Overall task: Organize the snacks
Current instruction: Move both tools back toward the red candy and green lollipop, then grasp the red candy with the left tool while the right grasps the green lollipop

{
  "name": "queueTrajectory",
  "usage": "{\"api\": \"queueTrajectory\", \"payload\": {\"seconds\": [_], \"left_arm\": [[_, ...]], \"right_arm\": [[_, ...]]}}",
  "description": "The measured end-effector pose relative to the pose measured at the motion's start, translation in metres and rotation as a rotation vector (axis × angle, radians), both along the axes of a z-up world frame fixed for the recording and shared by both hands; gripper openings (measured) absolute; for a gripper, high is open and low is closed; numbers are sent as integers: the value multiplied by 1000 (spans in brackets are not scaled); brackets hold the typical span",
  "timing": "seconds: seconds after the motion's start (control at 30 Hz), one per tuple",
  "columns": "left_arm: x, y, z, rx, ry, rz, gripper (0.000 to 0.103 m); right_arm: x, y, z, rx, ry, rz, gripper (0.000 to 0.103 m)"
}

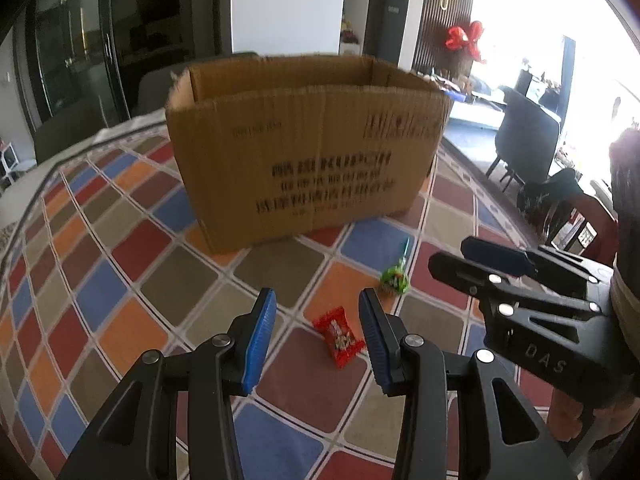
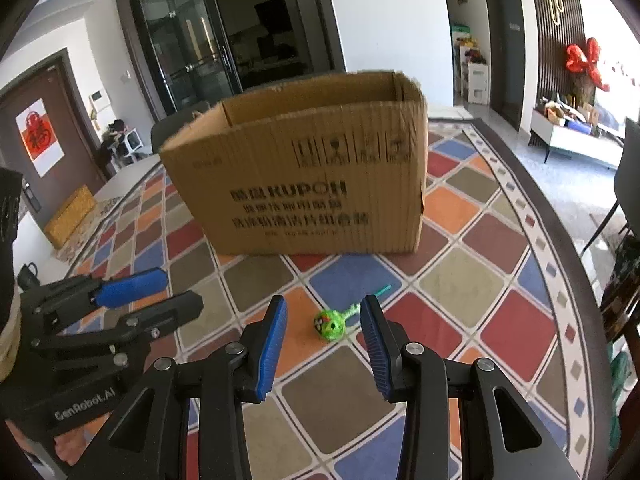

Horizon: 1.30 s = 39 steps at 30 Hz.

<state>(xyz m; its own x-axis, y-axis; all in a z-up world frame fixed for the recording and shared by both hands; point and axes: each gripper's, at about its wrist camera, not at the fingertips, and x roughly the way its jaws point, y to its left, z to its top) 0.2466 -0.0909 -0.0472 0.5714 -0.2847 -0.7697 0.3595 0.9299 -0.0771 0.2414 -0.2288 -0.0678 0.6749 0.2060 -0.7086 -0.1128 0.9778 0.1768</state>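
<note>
An open cardboard box [image 1: 304,148] stands on the checkered tablecloth; it also shows in the right wrist view [image 2: 304,172]. A small red snack packet [image 1: 339,337] lies on the cloth between the fingertips of my open, empty left gripper [image 1: 318,312]. A green wrapped lollipop [image 1: 395,278] lies just beyond it to the right. In the right wrist view the lollipop [image 2: 330,325] lies between the fingertips of my open, empty right gripper [image 2: 323,318]. The right gripper also shows in the left wrist view [image 1: 452,256], the left gripper in the right wrist view [image 2: 176,292].
The colourful checkered tablecloth [image 1: 132,272] covers a round table whose dark edge [image 2: 560,236] curves along the right. Dark chairs [image 1: 528,136] stand beyond the table. A glass door [image 2: 192,48] and a low cabinet [image 2: 576,140] are farther off.
</note>
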Motion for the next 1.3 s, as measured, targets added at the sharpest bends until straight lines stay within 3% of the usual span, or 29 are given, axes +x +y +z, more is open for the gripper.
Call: {"api": "queueTrajectory", "payload": {"seconds": [0.6,0.93,1.1,1.3], "left_arm": [[15,-8,-57,-44,163,-23,42],[21,-16,-65,-27,171,-27,41],[21,-17,-67,4,146,-17,24],[23,-14,-67,-17,152,-18,22]], "right_arm": [[13,0,-33,0,92,-1,39],[24,4,-48,2,130,7,39],[28,8,-51,0,139,9,39],[34,10,-56,-1,153,-1,39]]}}
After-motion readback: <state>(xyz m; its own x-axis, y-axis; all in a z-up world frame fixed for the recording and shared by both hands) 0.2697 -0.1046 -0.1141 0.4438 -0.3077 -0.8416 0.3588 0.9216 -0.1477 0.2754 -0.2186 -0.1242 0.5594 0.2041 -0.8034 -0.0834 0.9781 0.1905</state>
